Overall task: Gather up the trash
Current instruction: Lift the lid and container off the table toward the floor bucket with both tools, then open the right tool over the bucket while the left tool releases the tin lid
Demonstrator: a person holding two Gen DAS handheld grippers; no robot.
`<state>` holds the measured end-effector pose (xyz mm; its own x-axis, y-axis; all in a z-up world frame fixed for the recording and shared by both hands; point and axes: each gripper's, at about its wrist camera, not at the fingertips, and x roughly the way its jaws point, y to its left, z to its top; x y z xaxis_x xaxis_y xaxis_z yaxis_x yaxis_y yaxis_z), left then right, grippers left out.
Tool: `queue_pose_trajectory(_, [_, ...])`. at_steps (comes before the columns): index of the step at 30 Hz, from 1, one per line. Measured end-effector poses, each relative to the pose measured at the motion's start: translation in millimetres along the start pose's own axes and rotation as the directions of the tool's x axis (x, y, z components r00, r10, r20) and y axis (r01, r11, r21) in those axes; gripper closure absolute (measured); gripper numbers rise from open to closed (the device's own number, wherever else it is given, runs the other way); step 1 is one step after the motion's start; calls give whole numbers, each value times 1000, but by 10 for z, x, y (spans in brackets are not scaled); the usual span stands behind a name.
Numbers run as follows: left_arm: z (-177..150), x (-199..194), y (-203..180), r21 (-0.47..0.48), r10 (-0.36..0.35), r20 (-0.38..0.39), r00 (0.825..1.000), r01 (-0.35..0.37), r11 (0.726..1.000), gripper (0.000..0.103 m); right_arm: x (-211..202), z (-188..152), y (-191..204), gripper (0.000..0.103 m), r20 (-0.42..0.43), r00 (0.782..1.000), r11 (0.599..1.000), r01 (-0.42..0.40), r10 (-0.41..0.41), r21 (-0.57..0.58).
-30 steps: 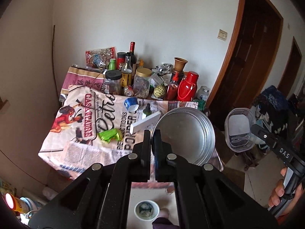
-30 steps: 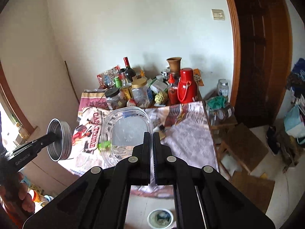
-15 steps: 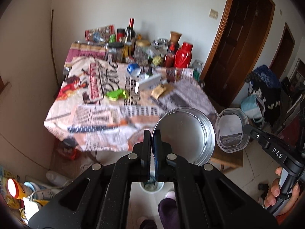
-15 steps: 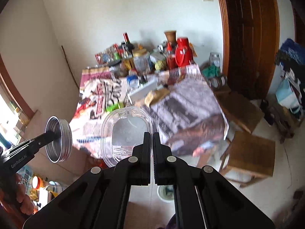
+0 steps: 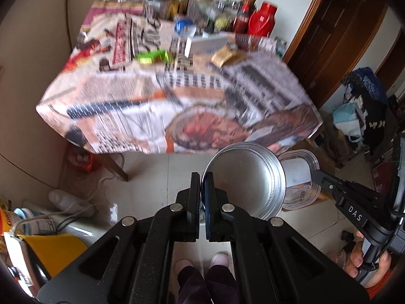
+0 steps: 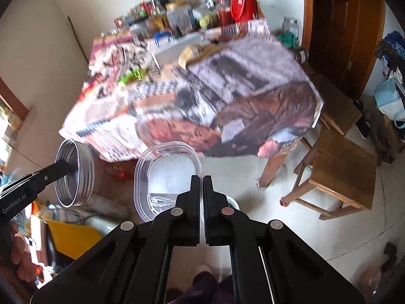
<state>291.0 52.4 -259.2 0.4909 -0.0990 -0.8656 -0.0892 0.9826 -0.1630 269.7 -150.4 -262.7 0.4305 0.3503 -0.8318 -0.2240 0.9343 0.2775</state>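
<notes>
Both tools are full. Left tool (image 5: 202,185) has its two fingers squeezed tight on the rim of a round metal tin (image 5: 246,179). Right tool (image 6: 200,185) is pinching the edge of a clear plastic box (image 6: 168,174) the same way. Neither one could pick up anything more right now.

Both pieces of trash hang in the air over the white floor (image 5: 152,177), in front of the desk (image 5: 177,96) and well apart from it. The person's feet (image 5: 200,266) show at the bottom, right under the tools.

I think two pieces are picked up, and the carrying part is going on. A small white tub (image 6: 234,202) peeks out on the floor behind the right tool's fingers. It might be the bin, but most of it is hidden, so I can't be sure.

More is left on the desk. A green wrapper (image 5: 152,56), a yellow crumpled bag (image 5: 226,56) and a white flat box (image 5: 206,44) lie on the printed cloth. They look like trash to me, but the view is blurry. Bottles and jars (image 5: 187,2) stand at the back by the wall, next to a red jug (image 5: 262,19). Those probably stay.
</notes>
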Motion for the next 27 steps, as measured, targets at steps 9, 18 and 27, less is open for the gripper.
queue_pose_trajectory(9, [-513,1253,178,-54,24,-124,992,-31,998,102,1068,-365,-304,101,-109,994,999,1,-5,-39])
queue_pose_trajectory(18, [-1114,2489,326,-45,36,-226,973,-47,998,102,2162,-892,-522,101,-212,977,997,-21,5,-76])
queue_pose_trajectory(27, [-1545,3352,394,-115,31,-280,960,-65,991,102,3047,-1187,-772,101,-281,960,996,-25,0,-85])
